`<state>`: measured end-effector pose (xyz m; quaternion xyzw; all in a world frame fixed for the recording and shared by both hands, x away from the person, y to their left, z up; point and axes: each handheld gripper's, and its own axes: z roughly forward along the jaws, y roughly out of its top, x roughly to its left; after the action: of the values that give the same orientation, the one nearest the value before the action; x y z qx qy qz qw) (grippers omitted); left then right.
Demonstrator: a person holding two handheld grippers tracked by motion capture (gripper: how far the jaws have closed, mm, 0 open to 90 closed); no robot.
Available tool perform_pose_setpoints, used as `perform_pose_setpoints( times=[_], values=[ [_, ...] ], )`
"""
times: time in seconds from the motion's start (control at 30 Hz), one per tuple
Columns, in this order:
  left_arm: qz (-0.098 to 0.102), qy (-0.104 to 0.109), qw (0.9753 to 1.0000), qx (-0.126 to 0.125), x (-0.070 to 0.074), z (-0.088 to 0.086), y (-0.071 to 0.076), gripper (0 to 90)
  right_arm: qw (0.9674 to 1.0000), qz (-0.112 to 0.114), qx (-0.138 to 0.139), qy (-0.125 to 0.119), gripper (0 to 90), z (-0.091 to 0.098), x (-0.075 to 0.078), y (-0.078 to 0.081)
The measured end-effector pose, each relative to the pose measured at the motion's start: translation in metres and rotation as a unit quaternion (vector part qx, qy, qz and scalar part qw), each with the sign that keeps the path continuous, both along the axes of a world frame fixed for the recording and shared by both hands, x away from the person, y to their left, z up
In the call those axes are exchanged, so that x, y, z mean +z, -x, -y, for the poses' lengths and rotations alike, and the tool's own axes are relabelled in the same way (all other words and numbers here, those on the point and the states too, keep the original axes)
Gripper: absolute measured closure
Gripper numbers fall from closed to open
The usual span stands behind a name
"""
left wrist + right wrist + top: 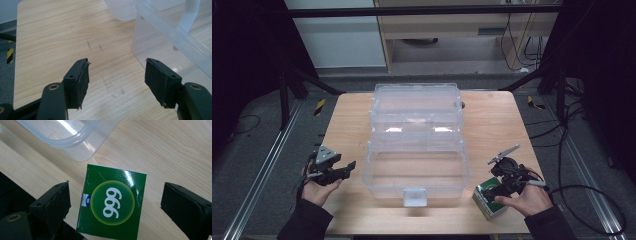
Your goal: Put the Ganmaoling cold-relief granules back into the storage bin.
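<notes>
Right tongs (115, 202) gape wide astride the green box (112, 202), untouched, lying flat on the bench (162, 150), lengthwise between them; left tongs (116, 77) wide, empty.

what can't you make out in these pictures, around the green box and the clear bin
- Green box: its near end is cut off by the bottom edge of the right gripper view; in the high view the right gripper covers part of it.
- Small blue label on the box: print too small to read.
- Clear bin: its far side is cut off in the left gripper view.
</notes>
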<state>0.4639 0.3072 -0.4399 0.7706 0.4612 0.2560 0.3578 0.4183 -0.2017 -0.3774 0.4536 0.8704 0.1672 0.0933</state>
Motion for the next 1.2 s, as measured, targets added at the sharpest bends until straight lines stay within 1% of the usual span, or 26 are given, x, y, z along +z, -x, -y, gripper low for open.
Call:
perform_pose_setpoints(
  times=[0.17, 0.3, 0.4, 0.57, 0.63, 0.8, 0.93, 0.97, 1.07, 1.17, 1.2],
  values=[
    [-0.004, -0.003, 1.0, 0.001, -0.002, 0.0, -0.001, 34.8, 0.9999, -0.013, -0.007, 0.003, 7.1, 0.0, -0.006, -0.001],
    [-0.007, -0.008, 0.9999, 0.002, -0.003, -0.001, 0.0, 34.6, 0.9997, -0.022, -0.007, 0.007, 6.4, -0.001, -0.012, -0.002],
    [-0.005, -0.007, 1.0, 0.003, -0.003, -0.002, 0.002, 34.6, 0.9995, -0.028, -0.008, 0.009, 5.9, -0.003, -0.016, -0.003],
    [-0.006, -0.007, 1.0, 0.003, -0.003, -0.002, 0.002, 34.6, 0.9992, -0.036, -0.002, 0.015, 5.0, -0.005, -0.021, -0.005],
    [-0.007, -0.008, 0.9999, 0.002, -0.004, -0.002, 0.002, 34.6, 0.9992, -0.037, -0.007, 0.016, 4.4, -0.005, -0.022, -0.006],
    [-0.008, -0.009, 0.9999, 0.0, -0.004, -0.001, 0.002, 34.7, 0.9988, -0.044, -0.01, 0.018, 4.0, -0.002, -0.026, -0.007],
    [-0.009, -0.011, 0.9999, -0.001, -0.004, -0.001, 0.002, 34.7, 0.9981, -0.057, -0.014, 0.02, 3.8, -0.002, -0.032, -0.007],
    [-0.01, -0.011, 0.9999, -0.002, -0.005, -0.001, 0.002, 34.7, 0.998, -0.059, -0.01, 0.021, 3.8, -0.002, -0.033, -0.008],
    [-0.012, -0.012, 0.9999, -0.003, -0.005, -0.001, 0.002, 34.7, 0.9976, -0.065, -0.011, 0.023, 3.9, -0.003, -0.035, -0.009],
    [-0.013, -0.013, 0.9998, -0.003, -0.006, -0.001, 0.002, 34.7, 0.997, -0.073, -0.004, 0.028, 4.6, -0.004, -0.038, -0.01],
    [-0.014, -0.012, 0.9998, -0.004, -0.006, 0.0, 0.002, 34.7, 0.9966, -0.077, -0.007, 0.031, 4.9, -0.005, -0.038, -0.011]
  ],
)
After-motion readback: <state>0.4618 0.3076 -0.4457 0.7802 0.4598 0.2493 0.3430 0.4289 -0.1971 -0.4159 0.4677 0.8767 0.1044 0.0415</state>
